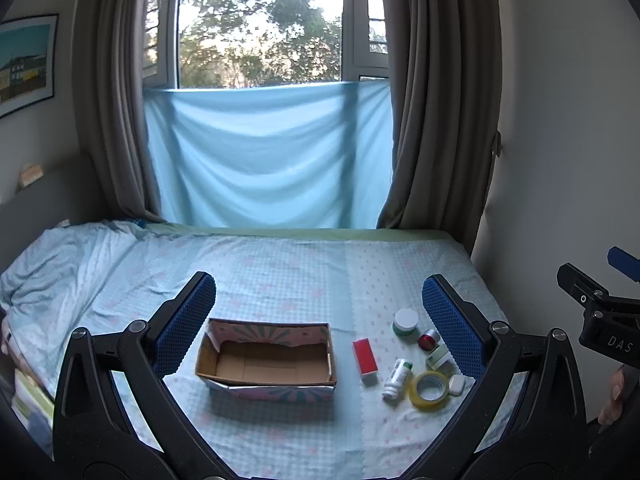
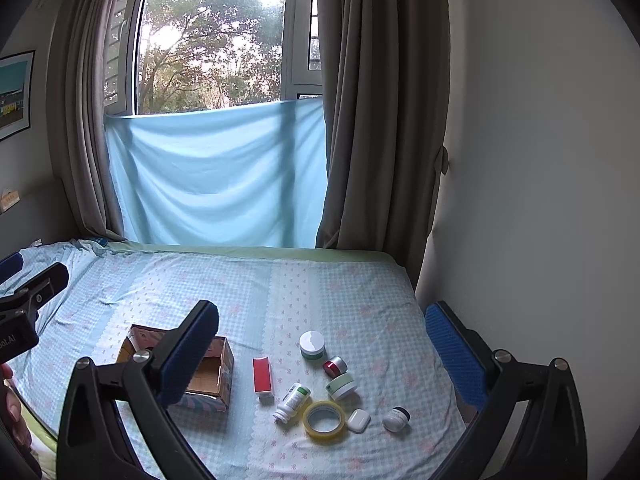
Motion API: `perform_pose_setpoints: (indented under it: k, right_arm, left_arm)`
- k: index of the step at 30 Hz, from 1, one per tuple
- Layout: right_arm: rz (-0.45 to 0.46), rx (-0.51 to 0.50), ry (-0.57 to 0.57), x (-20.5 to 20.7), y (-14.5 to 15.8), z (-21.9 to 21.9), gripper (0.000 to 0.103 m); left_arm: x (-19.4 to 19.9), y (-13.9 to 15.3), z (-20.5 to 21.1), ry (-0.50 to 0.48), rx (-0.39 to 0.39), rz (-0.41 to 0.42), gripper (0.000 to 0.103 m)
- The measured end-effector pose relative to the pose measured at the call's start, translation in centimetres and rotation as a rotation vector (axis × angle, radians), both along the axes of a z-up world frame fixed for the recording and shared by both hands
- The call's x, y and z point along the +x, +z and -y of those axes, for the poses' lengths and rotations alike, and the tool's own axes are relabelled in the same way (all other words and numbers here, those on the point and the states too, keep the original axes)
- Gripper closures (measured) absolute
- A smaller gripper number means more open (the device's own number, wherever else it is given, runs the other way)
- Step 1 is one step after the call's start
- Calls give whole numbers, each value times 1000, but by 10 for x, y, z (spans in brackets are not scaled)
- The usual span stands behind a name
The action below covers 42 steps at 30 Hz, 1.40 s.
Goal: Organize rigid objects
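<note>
Cardboard box sits open-topped on the bed, with nothing visible inside it, framed between the spread fingers of my left hand-held gripper. That gripper is released, holding nothing, hovering above the bedsheet. My right hand-held gripper is released too, its blue pads far apart and nothing between them.

Right of the box, apart from it, the small things lie in a loose cluster on the sheet. Nearest the box is a red-and-white block. Beyond it, farther toward the window, stands a white-lidded jar with a green base, and just beside that a small red-and-silver pot. A pale green jar lies tilted next to the pot. A white bottle lies on its side, touching or almost touching the ring of yellow tape. Just right of the tape is a white earbud case, and farther right a small white jar with a dark cap, on its side.

In the left view the right gripper's black body shows at the far right edge, well apart from the objects.
</note>
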State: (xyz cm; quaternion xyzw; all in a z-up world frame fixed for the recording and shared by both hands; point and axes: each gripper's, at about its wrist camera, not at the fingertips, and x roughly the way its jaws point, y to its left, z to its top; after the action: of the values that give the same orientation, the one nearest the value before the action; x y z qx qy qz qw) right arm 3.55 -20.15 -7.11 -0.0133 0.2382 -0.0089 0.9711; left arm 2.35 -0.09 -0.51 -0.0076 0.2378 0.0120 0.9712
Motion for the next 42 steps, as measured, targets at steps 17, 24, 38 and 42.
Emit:
perform_pose_setpoints:
  k: [17, 24, 38, 42]
  right_arm:
    - [-10, 18, -5, -1, -2, 1, 0]
    - [-10, 19, -5, -1, -2, 2, 0]
    - [-6, 23, -9, -4, -1, 3, 0]
    - [-5, 28, -12, -4, -2, 5, 0]
  left_arm:
    - [-3, 3, -1, -12, 1, 7, 1]
    - [-3, 3, 0, -14, 0, 4, 1]
    - [-1, 4, -2, -12, 2, 3, 1]
    - [2, 3, -1, -15, 3, -3, 1]
